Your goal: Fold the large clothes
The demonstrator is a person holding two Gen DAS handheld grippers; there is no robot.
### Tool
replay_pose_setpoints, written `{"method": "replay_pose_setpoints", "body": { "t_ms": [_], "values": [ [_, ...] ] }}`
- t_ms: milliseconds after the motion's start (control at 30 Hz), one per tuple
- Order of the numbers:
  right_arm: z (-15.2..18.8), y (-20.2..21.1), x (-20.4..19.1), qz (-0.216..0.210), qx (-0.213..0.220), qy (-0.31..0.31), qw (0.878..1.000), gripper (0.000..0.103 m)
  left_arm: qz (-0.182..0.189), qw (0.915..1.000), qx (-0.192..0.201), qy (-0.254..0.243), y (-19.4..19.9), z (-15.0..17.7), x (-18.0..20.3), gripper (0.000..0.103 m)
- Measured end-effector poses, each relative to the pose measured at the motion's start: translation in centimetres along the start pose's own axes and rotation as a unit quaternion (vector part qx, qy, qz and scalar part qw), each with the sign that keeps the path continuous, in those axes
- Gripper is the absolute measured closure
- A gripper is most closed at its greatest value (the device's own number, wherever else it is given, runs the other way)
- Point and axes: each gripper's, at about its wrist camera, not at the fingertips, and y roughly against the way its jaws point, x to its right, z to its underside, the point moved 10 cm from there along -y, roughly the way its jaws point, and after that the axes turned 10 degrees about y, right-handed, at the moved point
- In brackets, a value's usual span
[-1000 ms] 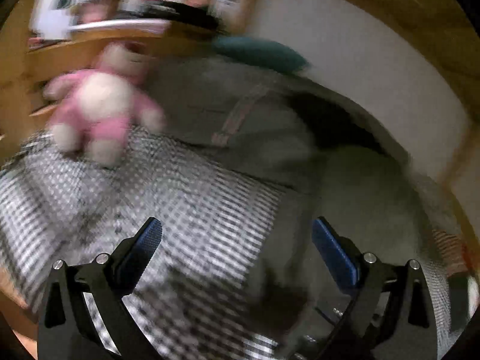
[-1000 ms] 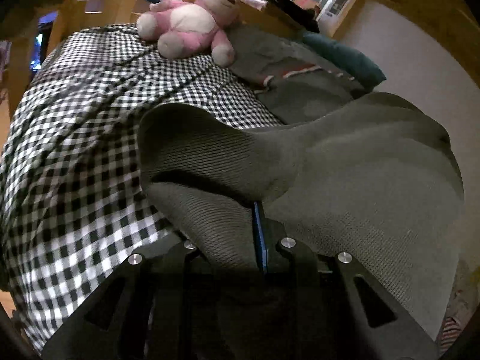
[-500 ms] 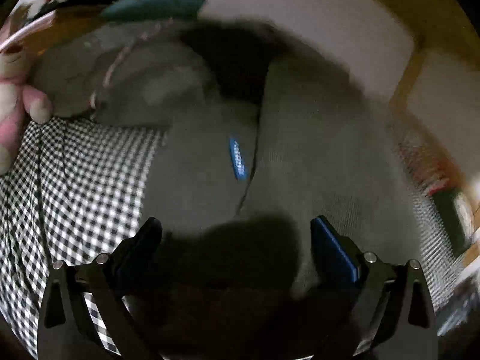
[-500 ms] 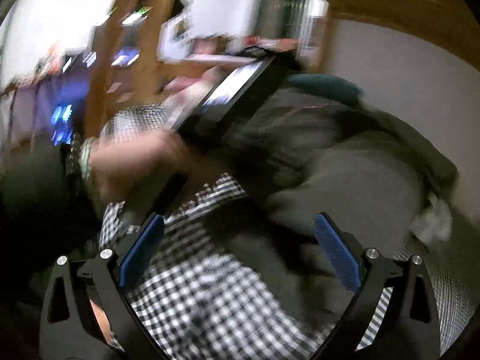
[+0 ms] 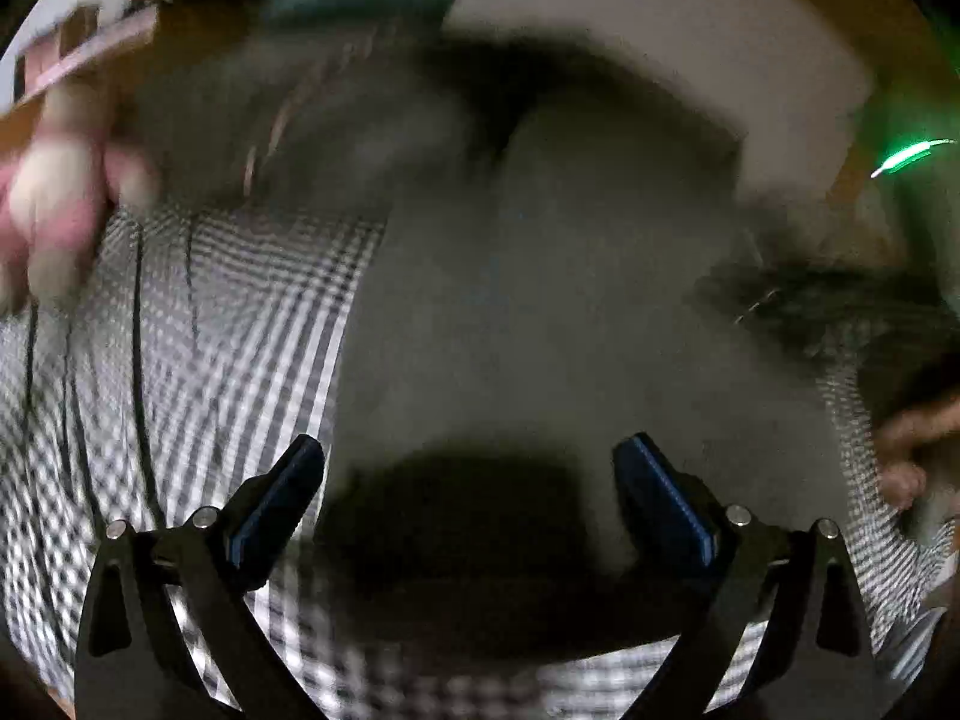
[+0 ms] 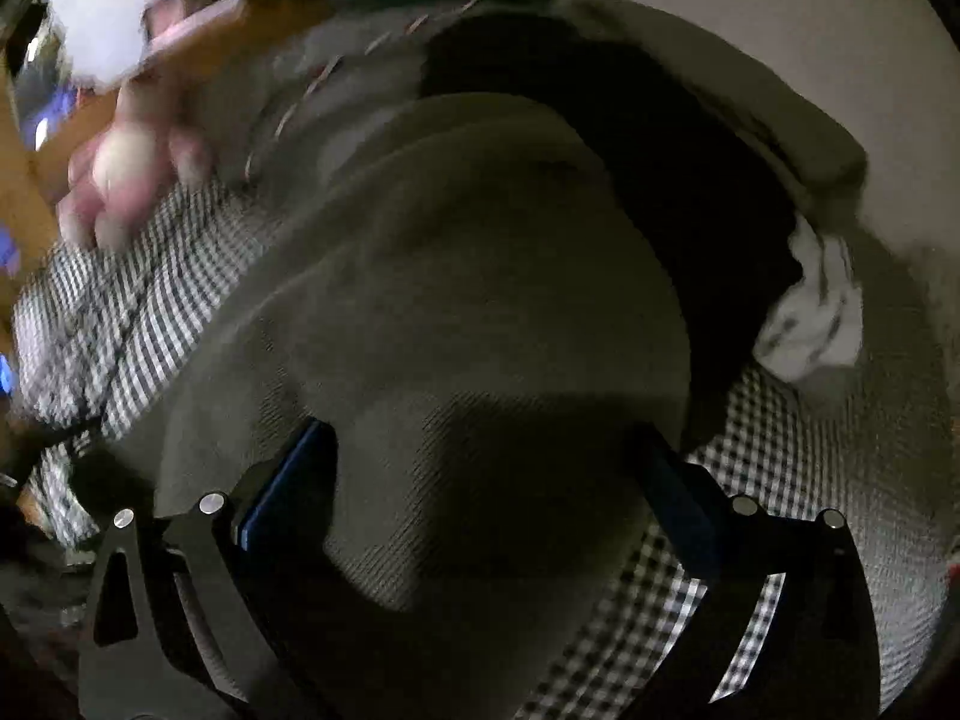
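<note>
Hovering with jaws spread wide and gripping nothing, the right tool (image 6: 480,492) tilted down over a grey knit garment (image 6: 468,300) lying on the checked bedspread (image 6: 120,324). The left tool (image 5: 468,498), equally wide and empty, angled above the same garment (image 5: 540,330), a blurred pink plush toy (image 5: 54,204) beyond.

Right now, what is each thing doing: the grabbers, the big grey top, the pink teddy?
Left gripper: open, empty.
Right gripper: open, empty.
Large grey knitted garment: lying folded over on the checked sheet.
Pink plush bear: lying at the bed's far end.
</note>
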Motion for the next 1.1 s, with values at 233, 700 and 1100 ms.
{"method": "replay_pose_setpoints", "body": {
  "t_ms": [233, 700, 1100],
  "values": [
    [-0.3, -3.1, -0.5, -0.012, -0.015, 0.009, 1.000, 0.003, -0.105, 0.9923, 0.005, -0.064, -3.5, 0.1, 0.6, 0.005],
    [6.4, 1.2, 0.6, -0.044, 0.022, -0.088, 0.995, 0.004, 0.011, 0.9986, -0.049, 0.014, -4.0, 5.4, -1.1, 0.004],
    [10.3, 3.8, -1.0, -0.064, 0.012, -0.054, 0.996, 0.004, -0.004, 0.9985, -0.052, 0.018, -3.9, 5.1, -3.5, 0.004]
  ]
}}
